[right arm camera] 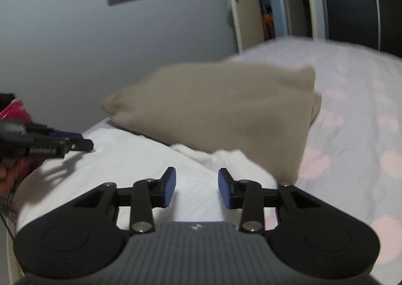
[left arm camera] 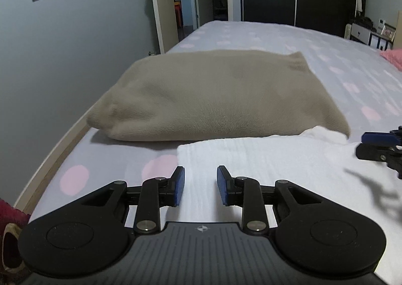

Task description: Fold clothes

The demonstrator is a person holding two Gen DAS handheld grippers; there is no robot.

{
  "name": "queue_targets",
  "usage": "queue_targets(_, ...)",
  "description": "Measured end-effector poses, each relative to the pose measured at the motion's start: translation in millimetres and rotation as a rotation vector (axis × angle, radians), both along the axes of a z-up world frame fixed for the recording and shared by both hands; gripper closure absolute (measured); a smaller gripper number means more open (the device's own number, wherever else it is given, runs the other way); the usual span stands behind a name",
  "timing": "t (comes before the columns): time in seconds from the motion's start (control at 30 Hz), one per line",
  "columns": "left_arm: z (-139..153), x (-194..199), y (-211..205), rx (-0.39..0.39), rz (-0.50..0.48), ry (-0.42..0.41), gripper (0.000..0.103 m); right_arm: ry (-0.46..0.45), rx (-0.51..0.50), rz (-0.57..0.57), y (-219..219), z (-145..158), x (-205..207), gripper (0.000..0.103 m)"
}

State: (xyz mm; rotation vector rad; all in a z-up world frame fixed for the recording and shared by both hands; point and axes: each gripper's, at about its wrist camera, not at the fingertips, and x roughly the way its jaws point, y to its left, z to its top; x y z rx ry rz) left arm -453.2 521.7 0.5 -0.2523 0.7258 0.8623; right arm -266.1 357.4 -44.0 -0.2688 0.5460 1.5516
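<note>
Left wrist view, bottom centre: left gripper (left arm camera: pixel 200 185) hangs over the white cloth (left arm camera: pixel 263 159), jaws parted with a clear gap, nothing between them.
Right wrist view, bottom centre: right gripper (right arm camera: pixel 196 188) likewise spread apart and empty, over the same white cloth (right arm camera: pixel 140 159); this view is blurred.
White cloth: lies flat on the bed (left arm camera: pixel 351 78) in the lower half of both frames, smooth over most of its top, with a raised bunched part at its far edge where it meets the beige cloth (left arm camera: pixel 201 98). Whether it is a single layer or already doubled, I cannot tell.
Beige cloth: mid-frame, just beyond the white one and touching it; a thick, plump, roughly squared bundle with rounded edges, which reads as folded.
Other gripper: the right one shows at the right edge of the left view, the left one at the left edge of the right view; both are near the white cloth's sides.
Progress: the beige piece looks done. The white piece fits either being spread out for folding or lying partly folded.
Far: wall (left arm camera: pixel 62 33) upper left, open door (left arm camera: pixel 155 3) at top.
</note>
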Motion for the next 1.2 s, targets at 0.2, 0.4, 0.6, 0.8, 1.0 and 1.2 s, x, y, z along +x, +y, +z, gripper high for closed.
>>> queue_targets(0.2,21.7,-26.0,-37.0,-0.037,0.000,0.020,0.077,-0.020,0.079,0.170,-61.0,28.1,-18.2,0.056)
queue_targets(0.4,3.3,-31.8,-60.8,-0.079,0.015,0.121,0.077,-0.140,0.027,0.279,-89.0,20.7,-58.0,0.058)
queue_targets(0.6,-24.4,-30.9,-54.7,-0.115,0.020,0.160,0.077,-0.151,-0.106,0.241,-95.0,-23.9,-60.7,0.058)
queue_targets(0.8,-34.7,-19.9,-56.3,-0.083,0.006,0.232,0.077,-0.106,-0.148,0.228,-90.7,-36.4,-54.8,0.056)
queue_targets(1.0,-19.0,-21.5,-75.3,-0.023,0.023,0.237,0.077,-0.047,-0.138,0.199,-99.4,-26.9,-49.9,0.053)
queue_targets(1.2,10.4,-14.8,-109.8,0.041,0.060,0.125,0.050,-0.016,-0.121,0.112,-109.0,-6.4,-34.2,0.029)
